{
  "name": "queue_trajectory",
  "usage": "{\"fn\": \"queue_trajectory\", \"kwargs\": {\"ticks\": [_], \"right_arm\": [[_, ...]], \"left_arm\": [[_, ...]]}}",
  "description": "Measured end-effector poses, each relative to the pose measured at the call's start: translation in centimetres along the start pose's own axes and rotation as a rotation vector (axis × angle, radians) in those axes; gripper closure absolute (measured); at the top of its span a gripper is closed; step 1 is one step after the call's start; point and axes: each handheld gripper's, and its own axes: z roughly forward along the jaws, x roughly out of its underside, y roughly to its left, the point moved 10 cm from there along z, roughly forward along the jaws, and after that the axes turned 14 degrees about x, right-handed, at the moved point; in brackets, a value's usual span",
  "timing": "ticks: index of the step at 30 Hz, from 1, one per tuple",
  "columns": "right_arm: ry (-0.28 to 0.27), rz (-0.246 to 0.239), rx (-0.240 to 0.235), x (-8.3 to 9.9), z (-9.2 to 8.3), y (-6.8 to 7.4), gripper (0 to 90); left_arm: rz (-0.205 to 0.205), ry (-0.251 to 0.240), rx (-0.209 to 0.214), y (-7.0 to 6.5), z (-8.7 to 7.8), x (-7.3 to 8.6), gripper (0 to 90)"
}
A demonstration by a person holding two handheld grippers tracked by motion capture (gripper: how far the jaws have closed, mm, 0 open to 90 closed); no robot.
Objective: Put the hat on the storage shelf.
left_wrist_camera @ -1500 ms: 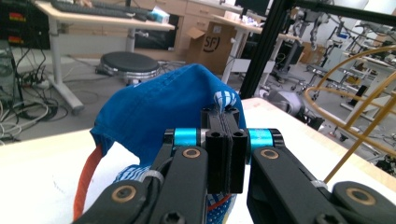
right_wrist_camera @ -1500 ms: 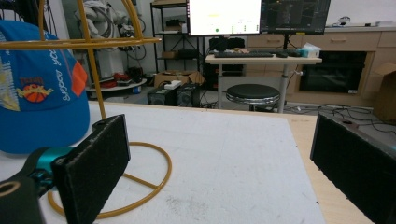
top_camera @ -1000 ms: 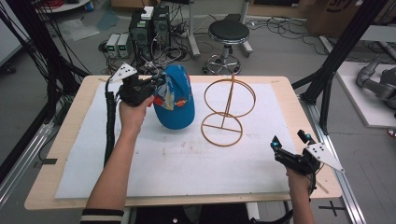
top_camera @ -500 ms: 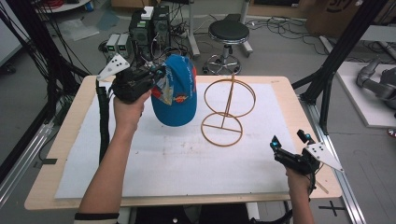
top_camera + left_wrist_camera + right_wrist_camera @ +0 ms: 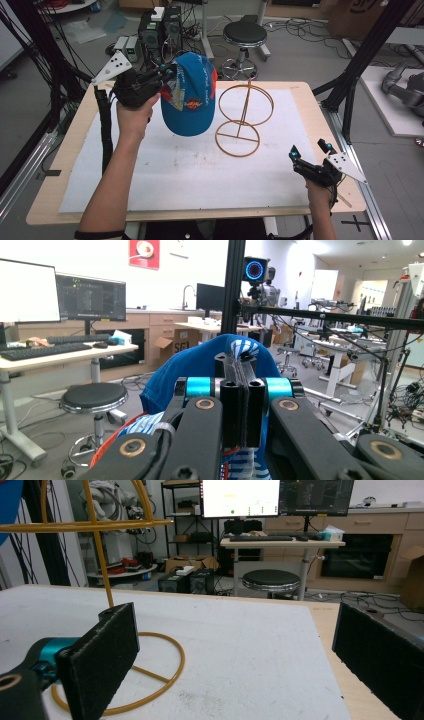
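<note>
A blue cap (image 5: 191, 95) with orange and white trim hangs in the air over the table's far left, its brim pointing toward me. My left gripper (image 5: 165, 75) is shut on the cap's back edge; in the left gripper view the jaws stand pressed together on blue fabric (image 5: 200, 360). A yellow wire stand (image 5: 243, 116) with a round base and an upper hoop rests on the white mat just right of the cap. My right gripper (image 5: 311, 154) sits open near the table's front right corner, its pads (image 5: 102, 655) wide apart, facing the wire stand (image 5: 115, 645).
A white mat (image 5: 190, 170) covers most of the wooden table (image 5: 310, 92). Behind the table stand a black stool (image 5: 244, 37) and computer boxes (image 5: 160, 27) on the floor. Black frame posts (image 5: 360, 60) rise at both sides.
My left gripper has lifted the cap higher and a little toward the far side. The right gripper has stayed where it was.
</note>
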Motion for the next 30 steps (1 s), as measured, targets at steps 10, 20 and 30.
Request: {"fn": "queue_trajectory", "kwargs": {"ticks": [10,20,30], "right_arm": [[0.007,0.0,0.0,0.1,0.0,0.0,4.4],[0.0,-0.003,0.001,0.1,0.0,-0.1,4.4],[0.005,-0.002,0.002,0.2,0.1,-0.1,4.4]], "left_arm": [[0.007,-0.018,0.045,-1.7,0.6,-1.0,89.3],[0.008,-0.051,0.093,-3.3,1.3,-2.0,89.3],[0.004,-0.072,0.137,-4.7,2.2,-2.6,89.4]]}}
